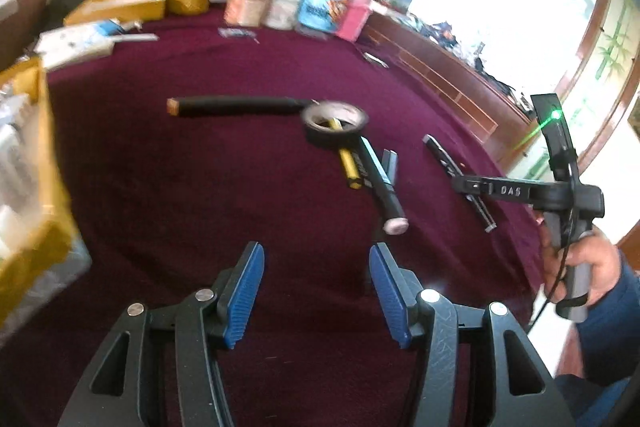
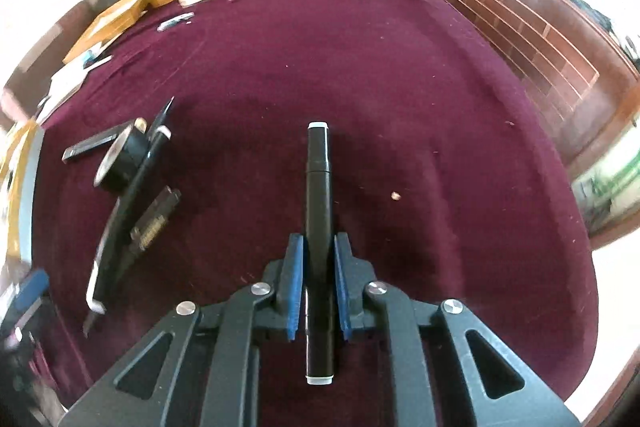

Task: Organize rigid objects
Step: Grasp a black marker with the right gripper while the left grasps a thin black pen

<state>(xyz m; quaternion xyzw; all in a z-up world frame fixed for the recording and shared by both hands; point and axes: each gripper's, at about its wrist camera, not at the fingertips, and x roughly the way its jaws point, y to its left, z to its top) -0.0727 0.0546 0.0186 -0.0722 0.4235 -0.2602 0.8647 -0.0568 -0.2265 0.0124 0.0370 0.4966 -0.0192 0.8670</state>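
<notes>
From the left wrist, the left claw (image 1: pixel 316 287) is wide open and holds nothing; a tape roll (image 1: pixel 334 121), pens and a long black stick (image 1: pixel 240 105) wait on the red surface (image 1: pixel 200 207), so most sorting is left. From the right wrist, the right claw (image 2: pixel 319 279) squeezes a black marker (image 2: pixel 318 227) over bare cloth, with lots of room ahead and the edge far off.

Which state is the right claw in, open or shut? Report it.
Shut: the right claw has both blue pads pressed against the black marker.

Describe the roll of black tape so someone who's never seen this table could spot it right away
On the maroon cloth, find the cluster of dark pens mid-table. The tape sits at its far end, resting on a yellow marker. It is the only ring-shaped thing among long straight sticks.
</notes>
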